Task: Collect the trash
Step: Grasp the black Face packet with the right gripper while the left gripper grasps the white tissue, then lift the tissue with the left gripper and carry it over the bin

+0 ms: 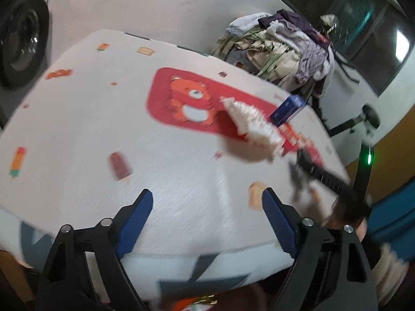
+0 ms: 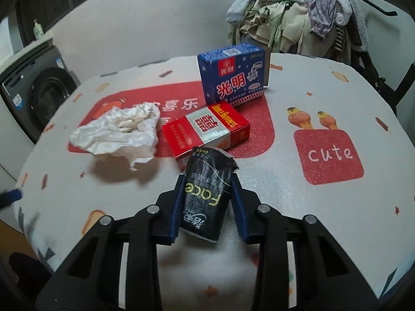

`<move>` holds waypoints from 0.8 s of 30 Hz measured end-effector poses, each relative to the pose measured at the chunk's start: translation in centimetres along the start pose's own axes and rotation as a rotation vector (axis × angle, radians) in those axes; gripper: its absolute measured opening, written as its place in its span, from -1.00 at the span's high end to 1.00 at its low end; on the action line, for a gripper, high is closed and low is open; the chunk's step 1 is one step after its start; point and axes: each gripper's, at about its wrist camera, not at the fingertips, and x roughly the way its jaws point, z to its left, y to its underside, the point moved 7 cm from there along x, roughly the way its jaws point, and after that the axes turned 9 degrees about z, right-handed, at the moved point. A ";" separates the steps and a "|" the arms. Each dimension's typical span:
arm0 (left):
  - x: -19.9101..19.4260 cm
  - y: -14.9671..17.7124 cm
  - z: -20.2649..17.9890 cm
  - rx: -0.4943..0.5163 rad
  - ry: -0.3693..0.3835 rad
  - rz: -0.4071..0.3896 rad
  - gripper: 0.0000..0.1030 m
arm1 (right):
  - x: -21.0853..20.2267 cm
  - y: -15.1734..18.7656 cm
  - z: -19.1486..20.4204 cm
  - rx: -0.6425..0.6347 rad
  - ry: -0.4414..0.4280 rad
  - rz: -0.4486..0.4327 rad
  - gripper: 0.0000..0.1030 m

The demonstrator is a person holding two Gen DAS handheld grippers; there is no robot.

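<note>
Closing on the black pack [image 2: 206,194], our right gripper [image 2: 207,194] has it between its blue pads [image 2: 176,207]; both pads seem to touch the pack's sides, so we judge it gripped, though it still lies on the table [image 2: 324,207]. No earlier picture tells us more than that.

We take the red box [image 2: 207,132] as our landmark. The black pack lies just in front of it, its far end nearly touching the box's near edge. The tissue [image 2: 119,132], crumpled and white, sits just left of the red box, close but whether touching we cannot tell. The blue box [image 2: 232,75] stands upright right behind the red box.

Our left gripper [image 1: 207,215] hangs over bare tablecloth [image 1: 77,129], jaws wide apart with nothing between them. From its blurred view, the tissue [image 1: 251,127] is well ahead and to the right, beside the blue box [image 1: 286,110].

As for progress, we judge the job barely begun: all four items are still on the table and no bin or bag shows in either view. The black pack is the first in hand; the tissue, red box and blue box are left, the tissue being likely the left gripper's.
</note>
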 end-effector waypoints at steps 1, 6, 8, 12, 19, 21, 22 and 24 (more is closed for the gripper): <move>0.5 -0.6 -0.2 -0.020 0.029 0.012 -0.54 | -0.3 0.1 0.0 0.003 -0.007 -0.004 0.30; 4.0 -4.4 -1.4 -0.143 0.147 0.065 -0.22 | -2.4 1.0 -0.1 -0.007 -0.008 -0.031 0.30; 5.3 -6.0 -2.0 -0.162 0.168 0.070 -0.18 | -3.1 1.3 0.1 -0.046 0.018 -0.043 0.30; 8.3 -8.5 -3.1 -0.145 0.139 0.116 0.10 | -4.3 1.8 0.0 -0.073 0.028 -0.060 0.30; 12.4 -10.3 -4.7 -0.055 0.038 0.163 0.20 | -5.2 2.1 -0.5 -0.043 0.012 -0.071 0.30; 13.1 -10.0 -4.8 0.012 0.002 0.175 0.71 | -5.3 2.2 -0.4 -0.045 0.008 -0.070 0.30; 13.2 -9.8 -5.0 0.048 -0.017 0.175 0.79 | -5.4 2.3 -0.4 -0.044 0.006 -0.069 0.30; 12.9 -9.2 -5.2 0.092 -0.020 0.166 0.85 | -5.6 2.4 -0.4 -0.041 0.001 -0.070 0.30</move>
